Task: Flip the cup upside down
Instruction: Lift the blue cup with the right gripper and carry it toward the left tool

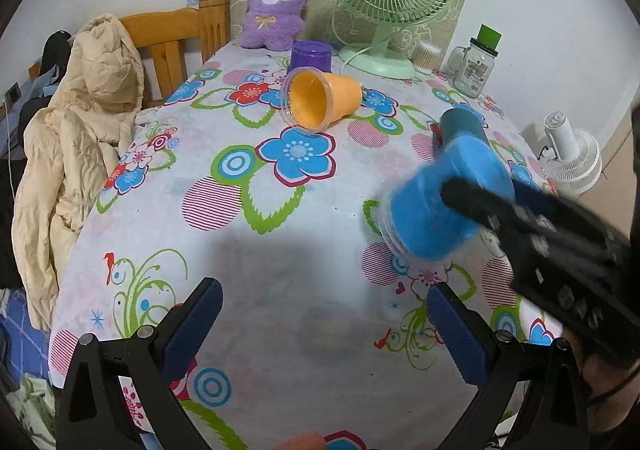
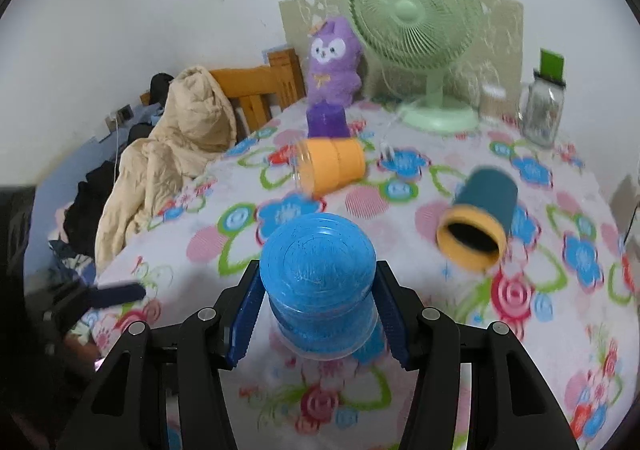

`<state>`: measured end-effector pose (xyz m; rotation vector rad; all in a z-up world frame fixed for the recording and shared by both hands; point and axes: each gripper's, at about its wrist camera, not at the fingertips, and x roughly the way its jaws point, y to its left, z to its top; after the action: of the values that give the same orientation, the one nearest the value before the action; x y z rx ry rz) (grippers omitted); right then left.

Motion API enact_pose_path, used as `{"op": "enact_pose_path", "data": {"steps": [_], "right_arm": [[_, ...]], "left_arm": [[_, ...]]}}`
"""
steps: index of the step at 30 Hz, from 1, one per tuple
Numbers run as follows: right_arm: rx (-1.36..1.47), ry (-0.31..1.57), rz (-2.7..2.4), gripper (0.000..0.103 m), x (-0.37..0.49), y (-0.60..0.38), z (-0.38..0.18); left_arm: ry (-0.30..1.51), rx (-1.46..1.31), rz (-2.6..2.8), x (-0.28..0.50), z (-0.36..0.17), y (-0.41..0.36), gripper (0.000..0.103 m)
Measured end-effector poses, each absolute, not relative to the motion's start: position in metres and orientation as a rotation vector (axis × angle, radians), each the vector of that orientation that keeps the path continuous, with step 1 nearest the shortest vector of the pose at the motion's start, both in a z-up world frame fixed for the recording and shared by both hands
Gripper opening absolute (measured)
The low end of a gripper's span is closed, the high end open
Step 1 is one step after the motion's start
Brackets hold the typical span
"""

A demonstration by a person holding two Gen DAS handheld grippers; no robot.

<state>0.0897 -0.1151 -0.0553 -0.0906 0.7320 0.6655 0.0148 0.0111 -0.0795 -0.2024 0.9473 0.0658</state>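
Right gripper [image 2: 318, 310] jaws pinch the blue cup [image 2: 318, 270] by its sides above the counter [image 1: 280, 210], base raised, presumably for turning over; left gripper [image 1: 324, 326] jaws spread, idle.

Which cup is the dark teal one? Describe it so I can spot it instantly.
Start at the green desk fan at the table's back. Come forward and right, past the glass jar: the dark teal cup lies on its side. Unlike the all-orange cup, it has an orange rim band.
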Motion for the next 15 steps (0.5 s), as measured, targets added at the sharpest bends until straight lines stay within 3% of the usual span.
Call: {"op": "enact_pose_path", "data": {"steps": [8, 15], "right_arm": [[-0.085, 0.687, 0.753, 0.057, 0.099, -0.084, -0.069], [-0.044, 0.75, 0.703, 0.057, 0.087, -0.122, -0.086]], "left_arm": [[0.946, -0.189, 0.088, 0.01, -0.078, 0.013, 0.103], [0.963, -0.154, 0.097, 0.011, -0.084, 0.013, 0.103]]}}
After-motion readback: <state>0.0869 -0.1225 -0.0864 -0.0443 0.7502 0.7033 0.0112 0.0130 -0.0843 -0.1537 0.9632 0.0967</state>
